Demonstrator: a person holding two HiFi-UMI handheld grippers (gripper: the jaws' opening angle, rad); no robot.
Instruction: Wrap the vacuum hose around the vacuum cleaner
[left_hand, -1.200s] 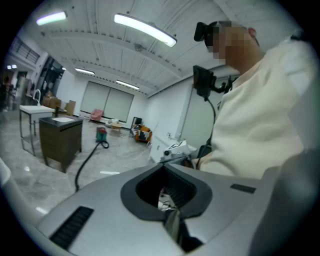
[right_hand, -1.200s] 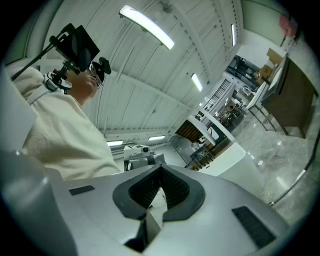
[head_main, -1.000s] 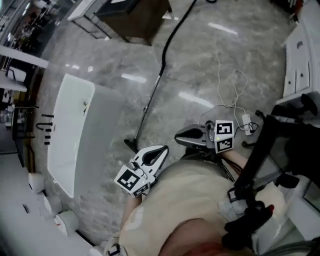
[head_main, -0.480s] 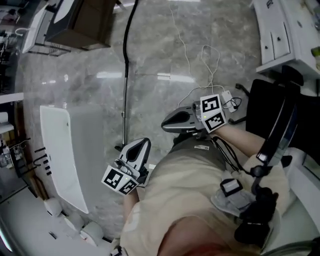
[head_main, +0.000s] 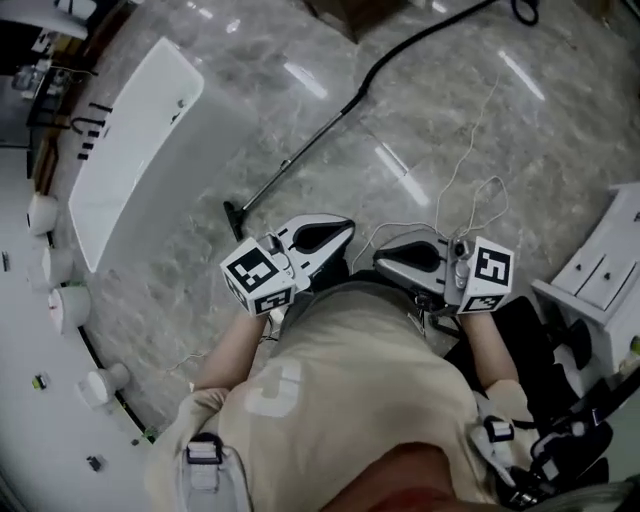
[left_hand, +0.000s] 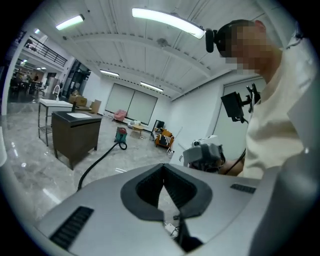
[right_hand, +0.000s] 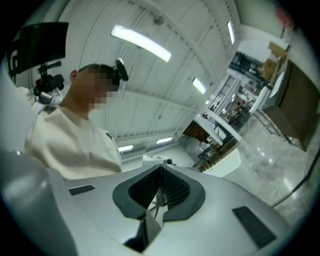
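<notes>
The vacuum's black wand and floor head (head_main: 236, 216) lie on the marble floor, and its black hose (head_main: 420, 40) runs off toward the top right. In the left gripper view the hose (left_hand: 97, 162) leads across the floor to a small red-and-green vacuum cleaner (left_hand: 120, 134) far off. My left gripper (head_main: 346, 229) and right gripper (head_main: 382, 264) hang side by side in front of my body, well short of the wand. Both are shut with nothing between the jaws, as the left gripper (left_hand: 163, 167) and right gripper (right_hand: 161, 168) show in their own views.
A long white tub (head_main: 130, 150) stands at the left with white round fittings (head_main: 60, 305) along the wall. A thin white cable (head_main: 470, 190) loops on the floor. A white cabinet (head_main: 600, 280) is at the right, and a dark desk (left_hand: 75, 132) beyond the hose.
My view has swung round, so the wand now lies slanted at the upper left. Both grippers have drawn closer together in front of my body. Their jaws have stayed shut.
</notes>
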